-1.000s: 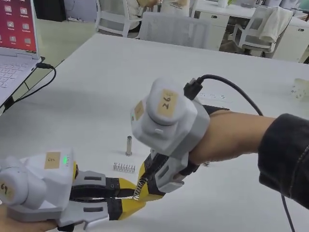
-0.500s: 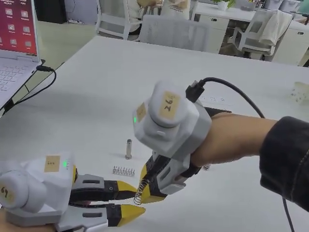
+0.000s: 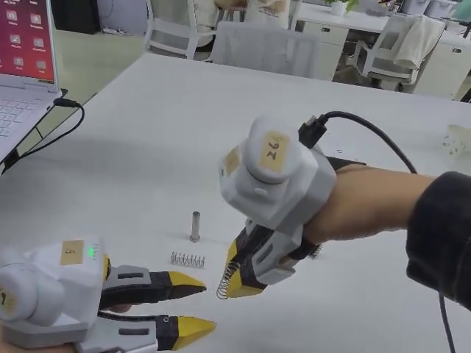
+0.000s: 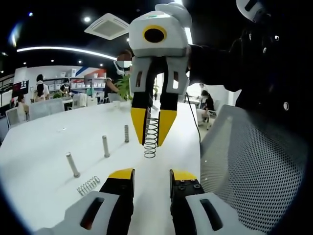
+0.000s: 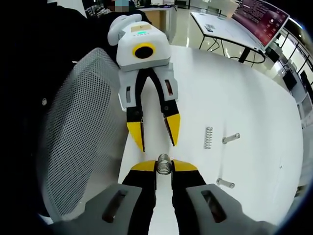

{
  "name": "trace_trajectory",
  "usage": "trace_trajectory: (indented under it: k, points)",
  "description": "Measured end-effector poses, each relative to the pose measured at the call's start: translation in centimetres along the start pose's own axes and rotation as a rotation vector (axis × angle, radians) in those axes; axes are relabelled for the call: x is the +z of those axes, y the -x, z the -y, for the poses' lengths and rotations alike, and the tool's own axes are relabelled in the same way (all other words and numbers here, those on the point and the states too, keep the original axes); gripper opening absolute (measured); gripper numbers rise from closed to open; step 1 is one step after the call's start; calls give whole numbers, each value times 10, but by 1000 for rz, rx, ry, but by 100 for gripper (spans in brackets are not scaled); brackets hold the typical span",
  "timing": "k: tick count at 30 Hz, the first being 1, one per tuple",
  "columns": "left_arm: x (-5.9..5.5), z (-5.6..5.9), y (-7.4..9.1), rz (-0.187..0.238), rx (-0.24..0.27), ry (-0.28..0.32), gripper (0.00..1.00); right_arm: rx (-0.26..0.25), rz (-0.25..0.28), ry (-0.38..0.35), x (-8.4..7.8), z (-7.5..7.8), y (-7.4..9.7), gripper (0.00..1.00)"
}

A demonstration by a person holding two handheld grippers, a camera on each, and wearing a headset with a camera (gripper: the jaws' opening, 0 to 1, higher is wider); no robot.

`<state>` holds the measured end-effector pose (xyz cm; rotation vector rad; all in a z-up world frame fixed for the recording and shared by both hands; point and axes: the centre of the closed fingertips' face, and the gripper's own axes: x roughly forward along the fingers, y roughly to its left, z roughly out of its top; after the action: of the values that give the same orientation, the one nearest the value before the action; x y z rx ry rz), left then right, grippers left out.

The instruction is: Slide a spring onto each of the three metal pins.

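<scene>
Centre frame, the right gripper (image 3: 239,285) clenches a spring (image 3: 226,280) that hangs from its jaws; lower left, the left gripper (image 3: 196,301) gapes empty. Likely next: aligning the spring over the upright pin (image 3: 195,226), up and left.

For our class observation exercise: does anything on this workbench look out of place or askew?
Nothing looks damaged. One small coiled metal spring lies flat on the white table, loose beside an upright metal pin; the right gripper clamps a second spring.
</scene>
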<state>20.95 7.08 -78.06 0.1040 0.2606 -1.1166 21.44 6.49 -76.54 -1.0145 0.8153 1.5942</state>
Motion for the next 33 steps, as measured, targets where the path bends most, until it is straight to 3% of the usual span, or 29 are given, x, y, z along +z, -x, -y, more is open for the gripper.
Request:
trace_trajectory:
  k: [17, 33]
  points:
    - [-9, -15, 5, -8, 66, 4, 44, -58, -10, -63, -26, 26, 17, 8]
    - [-12, -23, 10, -8, 121, 21, 67, -128, -34, -115, -47, 56, 32, 9]
